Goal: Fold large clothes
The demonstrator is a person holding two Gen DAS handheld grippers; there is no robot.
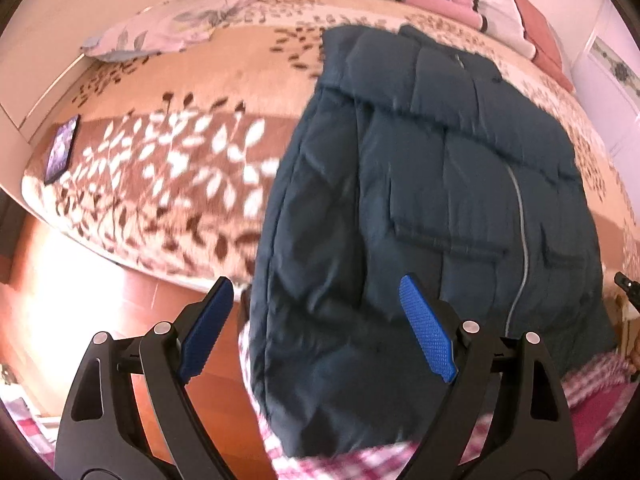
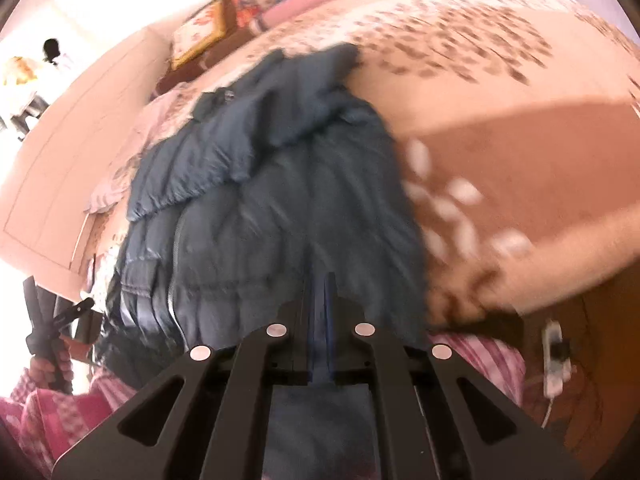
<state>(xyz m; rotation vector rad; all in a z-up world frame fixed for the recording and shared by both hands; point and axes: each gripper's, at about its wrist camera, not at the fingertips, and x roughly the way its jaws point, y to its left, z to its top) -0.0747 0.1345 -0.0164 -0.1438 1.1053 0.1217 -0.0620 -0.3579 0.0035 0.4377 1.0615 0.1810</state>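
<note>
Our left gripper (image 1: 316, 328) hangs with jaws wide and empty above the near edge of a dark blue padded jacket (image 1: 432, 184). Our right gripper (image 2: 320, 312) has its jaws nearly together; whether fabric is pinched there, we cannot tell. The jacket lies on a leaf-patterned bed (image 1: 168, 168), hem over the edge. We judge a fold is under way; next, the left must grasp the hem.
</note>
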